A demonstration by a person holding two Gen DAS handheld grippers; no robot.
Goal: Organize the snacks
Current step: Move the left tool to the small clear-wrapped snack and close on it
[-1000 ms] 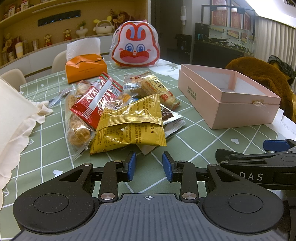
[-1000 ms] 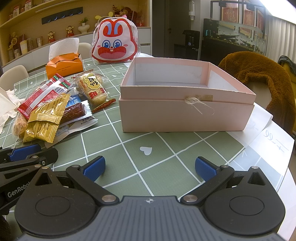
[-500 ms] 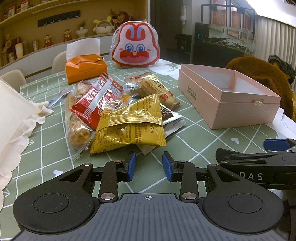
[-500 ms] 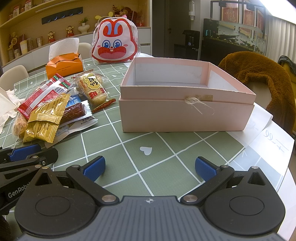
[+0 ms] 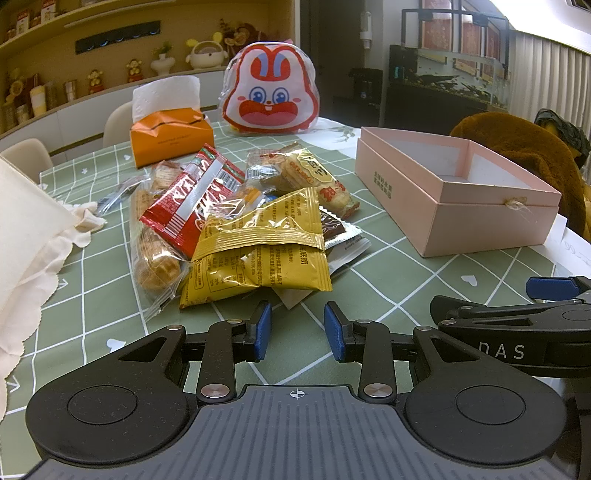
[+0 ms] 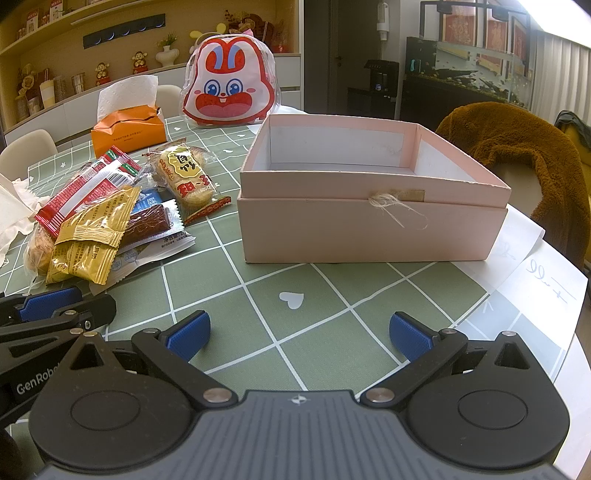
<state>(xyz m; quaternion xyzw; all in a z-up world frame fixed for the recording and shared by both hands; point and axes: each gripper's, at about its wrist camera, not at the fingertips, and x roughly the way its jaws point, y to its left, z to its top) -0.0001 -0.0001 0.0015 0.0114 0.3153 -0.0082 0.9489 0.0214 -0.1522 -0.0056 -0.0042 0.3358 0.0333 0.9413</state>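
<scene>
Okay, I've got the left gripper (image 5: 297, 326) narrow and empty, just short of the yellow packet (image 5: 258, 254) topping the snack pile (image 5: 236, 218). Right gripper (image 6: 298, 334) is wide, empty, facing the pink box (image 6: 369, 206), presumably the drop spot.

Counter (image 6: 325, 332): green cloth with a white grid and small white hearts. Rear wall: wooden shelves (image 5: 55, 22) carrying figurines, jars and a small vase. Cream chairs (image 5: 22, 157) behind the counter at left. Brown fleece garment (image 6: 517, 147) draped over a chair at right. Glass aquarium (image 6: 469, 74) on a dark cabinet. Pale curtains (image 5: 546, 70) far right, bright light above them.
</scene>
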